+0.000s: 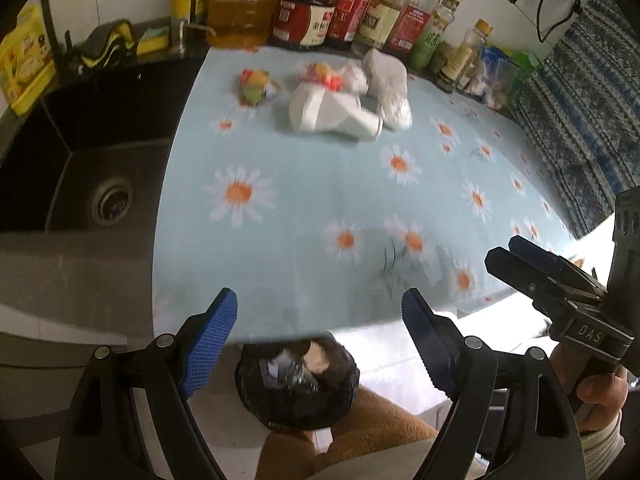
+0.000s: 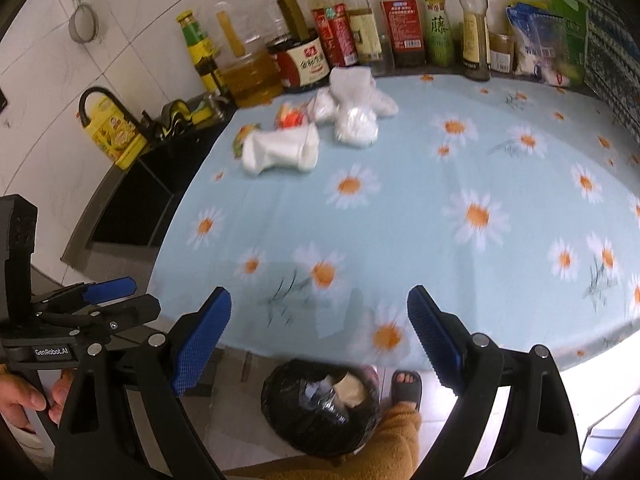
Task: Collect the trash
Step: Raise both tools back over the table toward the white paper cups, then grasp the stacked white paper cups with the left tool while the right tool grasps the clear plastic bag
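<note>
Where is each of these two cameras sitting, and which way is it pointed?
Left wrist: on the left gripper, open, looking across the daisy tablecloth toward the sink; the right gripper and hand show.
Right wrist: on the right gripper, open, facing the bottles; the left gripper shows.
Both share the crumpled trash and black bin bag.

Left claw [image 1: 320,344] open over bin bag [image 1: 298,384] — trash [image 1: 332,100] blurry, prob. wrappers.
</note>
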### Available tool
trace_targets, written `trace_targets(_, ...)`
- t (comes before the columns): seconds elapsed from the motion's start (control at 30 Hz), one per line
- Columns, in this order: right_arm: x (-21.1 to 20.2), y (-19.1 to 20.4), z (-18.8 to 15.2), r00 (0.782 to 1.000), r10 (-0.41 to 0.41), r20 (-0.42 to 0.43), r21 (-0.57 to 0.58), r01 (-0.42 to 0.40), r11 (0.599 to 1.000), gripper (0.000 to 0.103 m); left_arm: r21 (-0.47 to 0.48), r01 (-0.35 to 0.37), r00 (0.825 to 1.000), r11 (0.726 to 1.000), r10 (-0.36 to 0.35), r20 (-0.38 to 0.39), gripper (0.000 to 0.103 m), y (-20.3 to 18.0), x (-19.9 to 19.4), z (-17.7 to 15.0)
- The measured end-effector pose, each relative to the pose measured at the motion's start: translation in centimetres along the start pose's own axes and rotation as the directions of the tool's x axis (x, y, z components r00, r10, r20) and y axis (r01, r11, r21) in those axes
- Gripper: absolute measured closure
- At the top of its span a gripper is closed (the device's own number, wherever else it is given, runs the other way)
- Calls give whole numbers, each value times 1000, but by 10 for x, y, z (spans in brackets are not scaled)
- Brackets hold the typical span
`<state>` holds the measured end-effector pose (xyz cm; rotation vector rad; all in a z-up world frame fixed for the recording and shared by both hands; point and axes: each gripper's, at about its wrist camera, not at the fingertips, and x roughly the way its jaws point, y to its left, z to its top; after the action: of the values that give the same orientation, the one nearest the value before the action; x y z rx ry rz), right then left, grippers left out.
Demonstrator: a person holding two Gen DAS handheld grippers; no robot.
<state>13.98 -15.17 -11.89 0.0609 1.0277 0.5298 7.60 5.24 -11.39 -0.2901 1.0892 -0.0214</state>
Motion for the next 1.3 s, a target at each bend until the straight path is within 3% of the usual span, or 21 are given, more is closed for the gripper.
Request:
trace_targets(0.3, 30, -43, 67, 999, 46, -25, -35, -47, 998, 14, -18, -43, 999, 999, 43, -18, 21, -27, 39, 59)
trace_targets(0.37, 40, -50, 79, 997, 59, -39, -47, -61, 997, 14, -23, -57, 998, 998, 57, -21, 12, -32, 48, 69)
trace_targets(0.7, 79, -74, 132, 992, 105, -75, -91, -112, 990, 14, -23, -110, 993, 994, 109, -38, 7, -43, 84, 113)
trace_targets(1.3, 125, -99, 169, 983, 135, -124, -100, -147, 984, 14, -7, -214, 973, 977, 213, -89, 7, -34, 135, 153)
